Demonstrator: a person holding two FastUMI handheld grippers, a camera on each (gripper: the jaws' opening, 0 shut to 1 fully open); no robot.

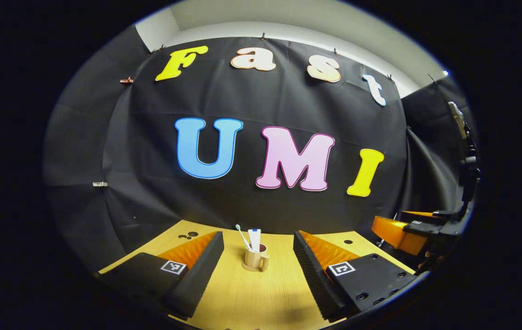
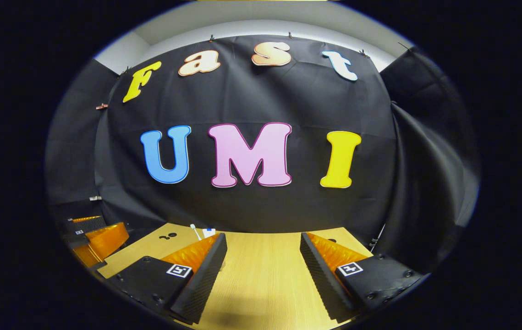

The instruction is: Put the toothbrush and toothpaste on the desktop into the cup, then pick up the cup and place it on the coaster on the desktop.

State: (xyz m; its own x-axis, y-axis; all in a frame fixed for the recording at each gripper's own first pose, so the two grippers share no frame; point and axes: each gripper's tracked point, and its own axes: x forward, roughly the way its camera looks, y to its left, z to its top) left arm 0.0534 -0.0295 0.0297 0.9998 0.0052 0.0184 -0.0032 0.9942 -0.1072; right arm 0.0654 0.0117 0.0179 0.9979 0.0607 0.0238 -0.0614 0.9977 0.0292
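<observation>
Left gripper view: one cup point(image 1: 255, 259), one toothbrush point(image 1: 243, 236), one toothpaste point(image 1: 255, 239).

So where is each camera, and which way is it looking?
Left gripper view: rides on the left hand-held gripper, low over the desk, facing the cup; its own open fingers show.
Right gripper view: rides on the right hand-held gripper, facing the wall; its open fingers show.
Both share the desk, the toothbrush and each other's gripper.

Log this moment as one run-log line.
cup: on coaster, toothbrush and toothpaste inside | left claw: open, empty | right claw: open, empty | desktop
</observation>
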